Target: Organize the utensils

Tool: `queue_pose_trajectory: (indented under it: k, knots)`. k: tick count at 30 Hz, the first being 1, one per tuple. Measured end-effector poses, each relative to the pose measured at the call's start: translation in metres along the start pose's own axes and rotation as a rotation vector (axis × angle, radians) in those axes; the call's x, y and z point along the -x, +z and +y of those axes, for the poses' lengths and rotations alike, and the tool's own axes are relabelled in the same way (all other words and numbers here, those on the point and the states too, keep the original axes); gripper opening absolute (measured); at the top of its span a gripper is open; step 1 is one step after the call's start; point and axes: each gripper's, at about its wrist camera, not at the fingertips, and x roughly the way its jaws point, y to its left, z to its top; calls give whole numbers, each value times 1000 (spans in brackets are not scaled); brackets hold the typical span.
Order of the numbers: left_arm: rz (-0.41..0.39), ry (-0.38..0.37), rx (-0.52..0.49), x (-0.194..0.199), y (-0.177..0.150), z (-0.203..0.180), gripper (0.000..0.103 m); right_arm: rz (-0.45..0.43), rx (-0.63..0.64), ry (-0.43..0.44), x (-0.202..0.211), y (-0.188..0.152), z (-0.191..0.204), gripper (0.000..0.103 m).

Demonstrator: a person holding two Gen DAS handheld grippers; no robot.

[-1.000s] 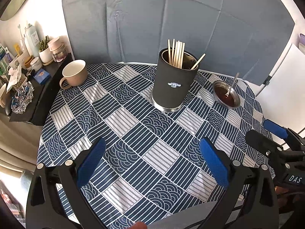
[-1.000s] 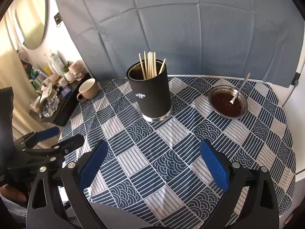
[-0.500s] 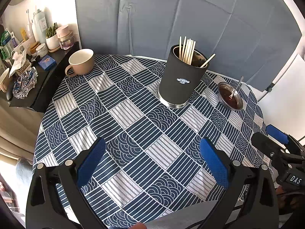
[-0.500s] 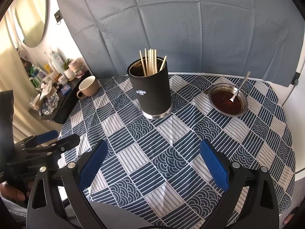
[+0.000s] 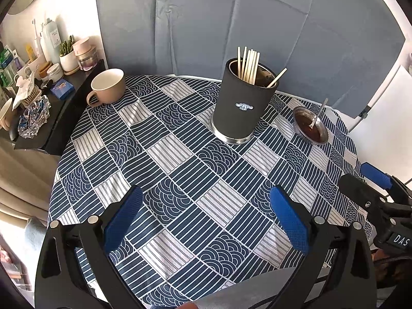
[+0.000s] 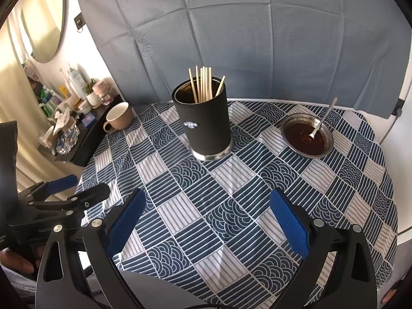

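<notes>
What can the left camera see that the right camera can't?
Only the left wrist view shows the right gripper from outside, off at the table's edge. Only the right wrist view shows the oval mirror on the wall, and the left gripper from outside. Both show the black holder with chopsticks, the tan mug, and the sauce bowl with its spoon.

Left claw (image 5: 206,219) swung leftward, mug (image 5: 109,86) more central.
</notes>
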Motion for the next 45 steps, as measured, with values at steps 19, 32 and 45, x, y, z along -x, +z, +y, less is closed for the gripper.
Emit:
queue_pose_trajectory:
  k: [19,32,45]
  knots:
    - [-2,21,-15,0,-1,-1,97,16,-6,-1,-2,-3,0,93]
    - [8,27,-12,-1,-1,0,97,27,0,2,-6,-6,-1,93]
    - [18,22,-16,-2,-1,-2,97,27,1,4,-6,-6,0,93]
